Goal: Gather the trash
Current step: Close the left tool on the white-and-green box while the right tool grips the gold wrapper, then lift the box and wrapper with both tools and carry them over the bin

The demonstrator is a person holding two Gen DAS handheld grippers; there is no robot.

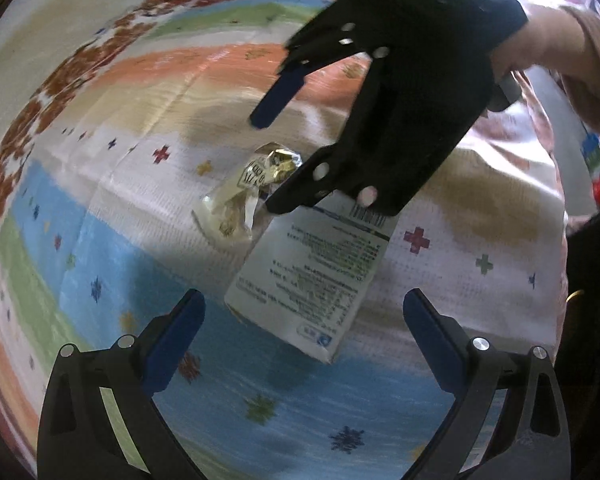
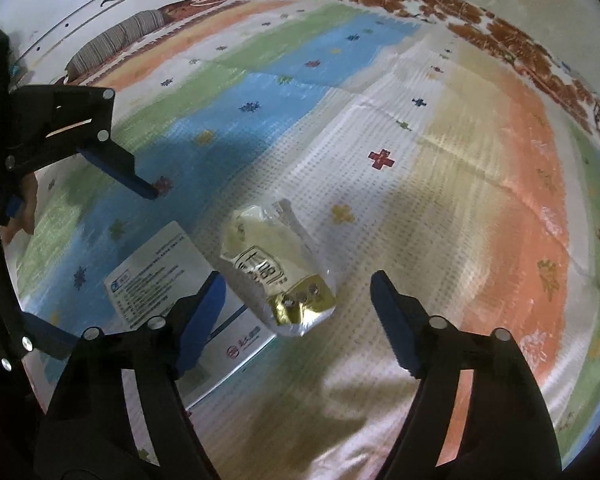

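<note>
- The box point(image 1: 308, 280) lies flat on the striped cloth point(image 1: 120, 208); its top face carries dense print and a barcode, all too small to read.
- The wrapper point(image 2: 278, 276), clear and gold, lies crumpled just beside the box; its lettering is illegible.
- Your left gripper point(image 1: 304, 336) is spread wide above the box, holding nothing.
- Your right gripper point(image 2: 296, 308) is spread either side of the wrapper, pads clear.
</note>
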